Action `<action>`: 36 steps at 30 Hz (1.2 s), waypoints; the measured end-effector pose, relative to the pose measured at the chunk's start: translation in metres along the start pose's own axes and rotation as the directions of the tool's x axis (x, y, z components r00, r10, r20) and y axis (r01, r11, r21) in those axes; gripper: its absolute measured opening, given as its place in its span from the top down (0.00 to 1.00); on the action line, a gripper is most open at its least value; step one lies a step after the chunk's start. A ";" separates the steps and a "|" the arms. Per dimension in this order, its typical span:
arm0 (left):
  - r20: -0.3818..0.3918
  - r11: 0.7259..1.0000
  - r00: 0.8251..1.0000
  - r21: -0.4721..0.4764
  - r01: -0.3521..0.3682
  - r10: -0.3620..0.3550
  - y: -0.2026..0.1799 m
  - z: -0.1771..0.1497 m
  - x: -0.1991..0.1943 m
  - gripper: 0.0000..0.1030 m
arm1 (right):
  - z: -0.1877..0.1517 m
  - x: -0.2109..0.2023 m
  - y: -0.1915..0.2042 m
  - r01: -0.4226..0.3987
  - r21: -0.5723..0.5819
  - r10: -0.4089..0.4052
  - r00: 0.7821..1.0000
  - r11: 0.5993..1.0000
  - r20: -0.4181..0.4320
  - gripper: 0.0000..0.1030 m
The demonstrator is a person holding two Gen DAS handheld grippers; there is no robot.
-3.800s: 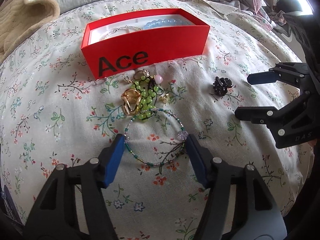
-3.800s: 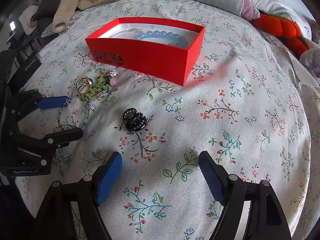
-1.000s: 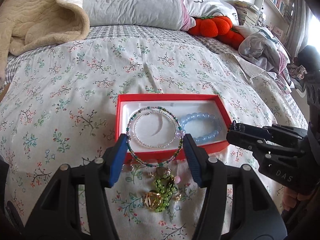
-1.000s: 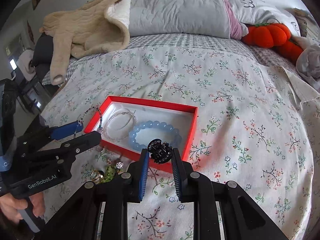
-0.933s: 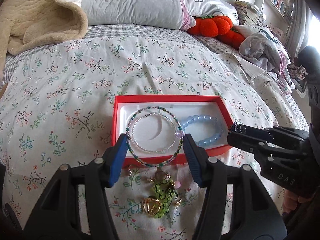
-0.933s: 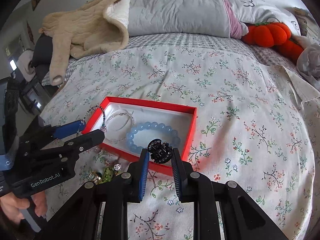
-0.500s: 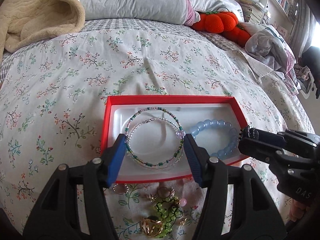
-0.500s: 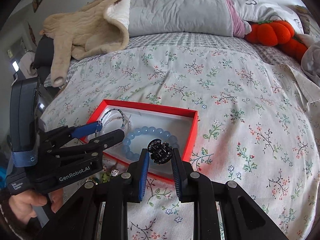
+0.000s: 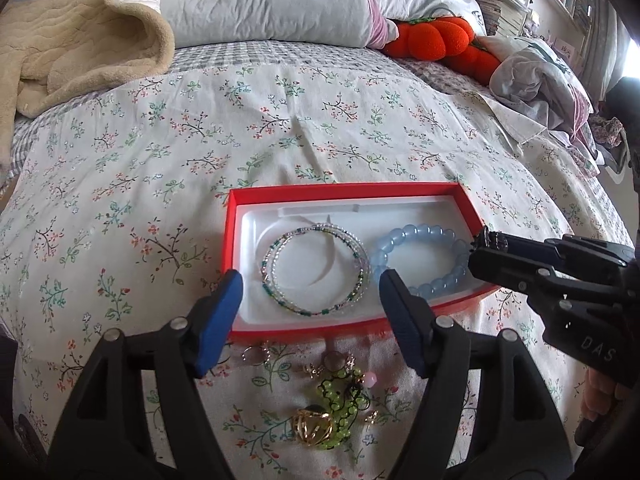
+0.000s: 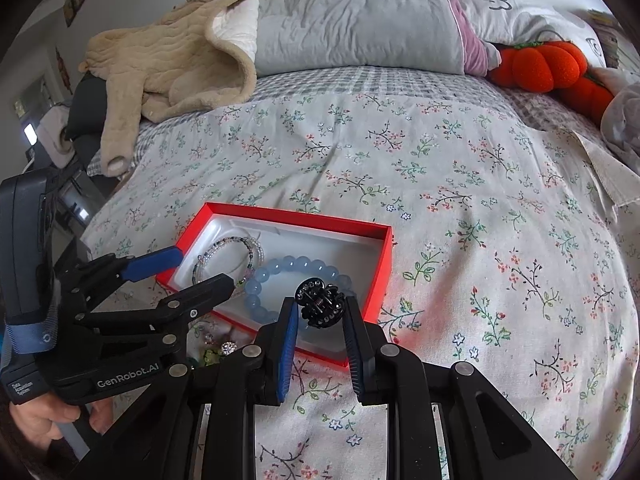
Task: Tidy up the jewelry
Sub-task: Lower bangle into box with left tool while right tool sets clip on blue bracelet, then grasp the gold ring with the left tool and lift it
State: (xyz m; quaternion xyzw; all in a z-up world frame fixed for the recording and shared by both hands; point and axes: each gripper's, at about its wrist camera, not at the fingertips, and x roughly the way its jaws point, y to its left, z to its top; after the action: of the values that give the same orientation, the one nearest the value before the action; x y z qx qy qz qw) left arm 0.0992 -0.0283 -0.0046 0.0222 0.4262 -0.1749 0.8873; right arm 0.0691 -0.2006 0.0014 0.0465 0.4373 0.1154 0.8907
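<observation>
Hair clip (image 10: pixel 319 306) pinched in right claw (image 10: pixel 319 322) above box (image 10: pixel 378 270).

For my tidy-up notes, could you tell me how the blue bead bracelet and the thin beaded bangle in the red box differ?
The blue bead bracelet has large, round, pale-blue beads; the thin beaded bangle has tiny clear, green and purple beads on thin loops. The bracelet lies at the right of the red box, the bangle at the left. Both lie flat.

Up top, a beige fleece blanket (image 9: pixel 76 44) slumps against a grey quilted pillow (image 9: pixel 264 0), an orange plush pumpkin (image 9: pixel 434 38) sits just beside that pillow, crumpled clothes (image 9: pixel 536 76) pile at the right, all on the floral bedspread (image 9: pixel 280 120).
</observation>
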 end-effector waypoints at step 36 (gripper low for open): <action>-0.190 0.993 0.982 -0.120 0.000 -0.023 0.046 -0.065 -0.035 0.26 | -0.033 -0.032 0.017 0.029 -0.061 -0.030 0.999 0.998 -0.015 0.29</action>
State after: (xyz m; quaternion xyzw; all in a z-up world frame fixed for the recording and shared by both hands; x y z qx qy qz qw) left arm 0.0453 0.0373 -0.0244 -0.0169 0.5192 -0.1511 0.8410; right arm 0.0213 -0.1925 0.0084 0.0118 0.4414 0.1160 0.8897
